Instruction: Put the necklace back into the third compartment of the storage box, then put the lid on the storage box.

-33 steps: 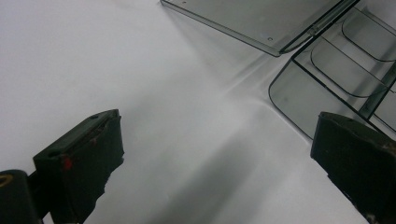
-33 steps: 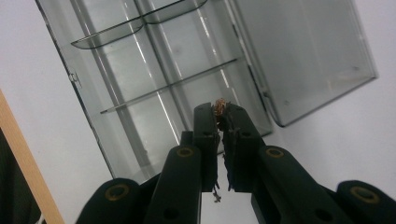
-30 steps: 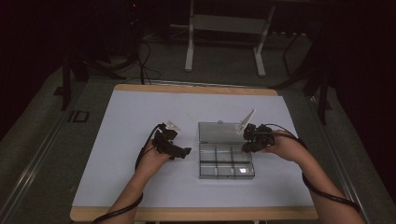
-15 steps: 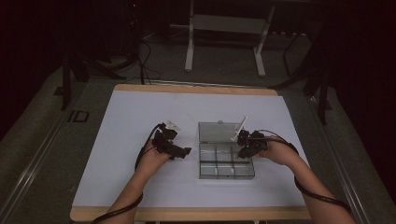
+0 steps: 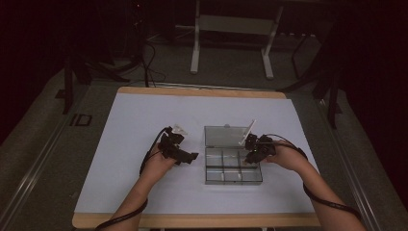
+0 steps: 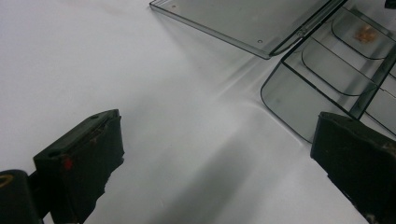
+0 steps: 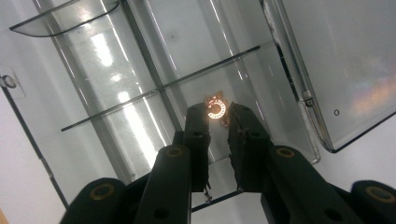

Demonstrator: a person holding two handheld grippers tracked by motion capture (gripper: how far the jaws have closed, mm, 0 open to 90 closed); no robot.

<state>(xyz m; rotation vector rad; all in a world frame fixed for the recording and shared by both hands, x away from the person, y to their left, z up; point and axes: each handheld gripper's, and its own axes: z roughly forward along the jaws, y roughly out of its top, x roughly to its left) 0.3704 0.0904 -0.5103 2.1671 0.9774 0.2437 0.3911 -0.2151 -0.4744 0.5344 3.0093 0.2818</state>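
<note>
right gripper [image 7: 217, 112]: we saw its jaws just opening, a narrow gap, a small gold ring-shaped piece [image 7: 216, 108] between the tips, grip unclear | piece inside a compartment of the clear box [image 5: 233, 178] by the hinge | left gripper [image 6: 210, 154]: jaws wide, empty, over white table [image 5: 144, 115] beside box

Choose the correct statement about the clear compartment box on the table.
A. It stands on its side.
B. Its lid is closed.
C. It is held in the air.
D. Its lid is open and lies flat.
D: the clear box rests on the table with its lid folded open flat behind the compartments.
</note>
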